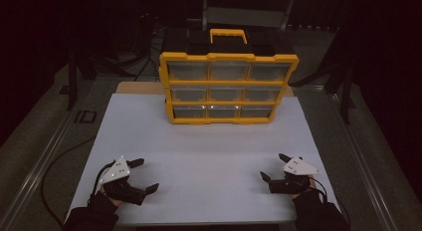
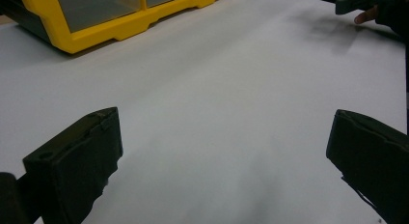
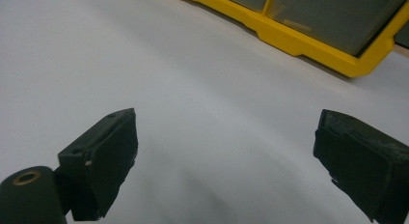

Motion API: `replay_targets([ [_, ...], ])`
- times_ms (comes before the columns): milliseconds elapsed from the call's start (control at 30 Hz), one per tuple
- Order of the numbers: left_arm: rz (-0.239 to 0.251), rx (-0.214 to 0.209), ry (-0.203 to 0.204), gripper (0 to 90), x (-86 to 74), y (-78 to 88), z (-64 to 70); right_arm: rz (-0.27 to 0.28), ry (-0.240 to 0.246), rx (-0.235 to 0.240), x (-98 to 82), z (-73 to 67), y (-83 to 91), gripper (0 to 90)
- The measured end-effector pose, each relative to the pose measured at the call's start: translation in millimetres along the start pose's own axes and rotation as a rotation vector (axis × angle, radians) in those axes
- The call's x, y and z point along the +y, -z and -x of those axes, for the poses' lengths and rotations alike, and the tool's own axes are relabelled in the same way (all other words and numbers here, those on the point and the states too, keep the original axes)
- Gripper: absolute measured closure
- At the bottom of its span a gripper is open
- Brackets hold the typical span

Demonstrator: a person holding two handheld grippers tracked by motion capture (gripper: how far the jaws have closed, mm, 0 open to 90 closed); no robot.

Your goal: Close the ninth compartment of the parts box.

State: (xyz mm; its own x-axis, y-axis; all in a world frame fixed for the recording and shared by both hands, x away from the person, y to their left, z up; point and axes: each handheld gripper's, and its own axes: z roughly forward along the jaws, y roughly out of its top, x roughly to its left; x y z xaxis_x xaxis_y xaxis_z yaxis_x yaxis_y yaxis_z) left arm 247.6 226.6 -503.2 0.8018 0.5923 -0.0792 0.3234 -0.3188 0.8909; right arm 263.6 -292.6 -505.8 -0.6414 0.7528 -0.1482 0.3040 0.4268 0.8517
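White table surface [image 1: 209, 156] bearing a yellow drawer organizer [image 1: 228, 86] at its far edge. Left gripper [image 1: 144, 175] and right gripper [image 1: 272, 167], near corners, well apart from the organizer: jaws spread wide, holding nothing.

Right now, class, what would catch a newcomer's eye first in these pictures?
The yellow drawer cabinet stands out at the far middle of the white board, its nine clear drawers shut and a yellow handle on top. Near the front edge, the left gripper and right gripper rest wide open, far apart and holding nothing.
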Motion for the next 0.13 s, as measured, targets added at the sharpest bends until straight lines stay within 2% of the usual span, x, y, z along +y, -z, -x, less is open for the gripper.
replay_targets([
  [133, 0.002, 0.000, 0.000, 0.0, 0.2, 0.1, 0.1, -0.002, -0.002, 0.003, 0.0, 0.0, 0.0, 8.3],
])
